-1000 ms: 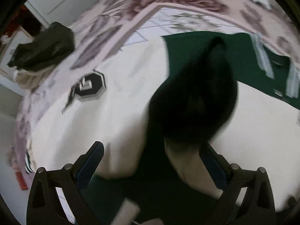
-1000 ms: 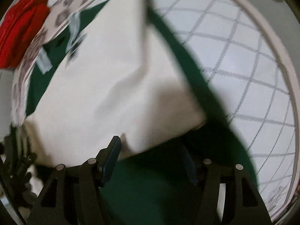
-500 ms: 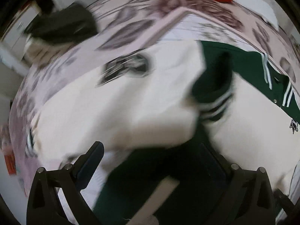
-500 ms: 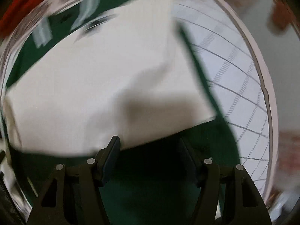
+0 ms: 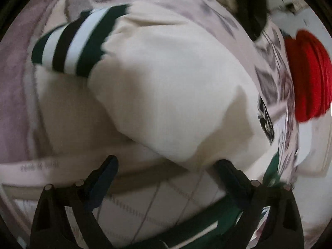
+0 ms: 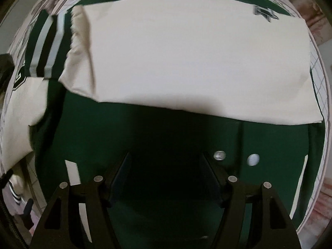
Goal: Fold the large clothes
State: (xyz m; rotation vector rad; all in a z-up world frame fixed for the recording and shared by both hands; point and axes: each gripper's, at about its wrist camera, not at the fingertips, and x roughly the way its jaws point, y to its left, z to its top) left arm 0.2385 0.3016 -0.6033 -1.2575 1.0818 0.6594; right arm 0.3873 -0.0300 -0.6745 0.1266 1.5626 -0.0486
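Observation:
A dark green varsity jacket [image 6: 157, 137] with cream sleeves lies on a bed. In the right wrist view one cream sleeve [image 6: 186, 58] lies folded flat across the green body, with a striped cuff [image 6: 44, 47] at the left. My right gripper [image 6: 166, 172] is open and empty just above the green body, near two snaps [image 6: 219, 155]. In the left wrist view the other cream sleeve [image 5: 166, 87] bulges close ahead, its striped cuff [image 5: 74, 43] at the upper left. My left gripper [image 5: 166, 174] is open and empty at the sleeve's near edge.
The bed has a floral pink cover [image 5: 18, 87] and a white checked sheet [image 5: 149, 207]. A red folded garment [image 5: 307, 76] and a dark object [image 5: 251, 6] lie at the far right of the left wrist view.
Both grippers have swung to new viewpoints. The right sleeve now lies flat across the jacket body. The left gripper has turned toward the other sleeve and its cuff.

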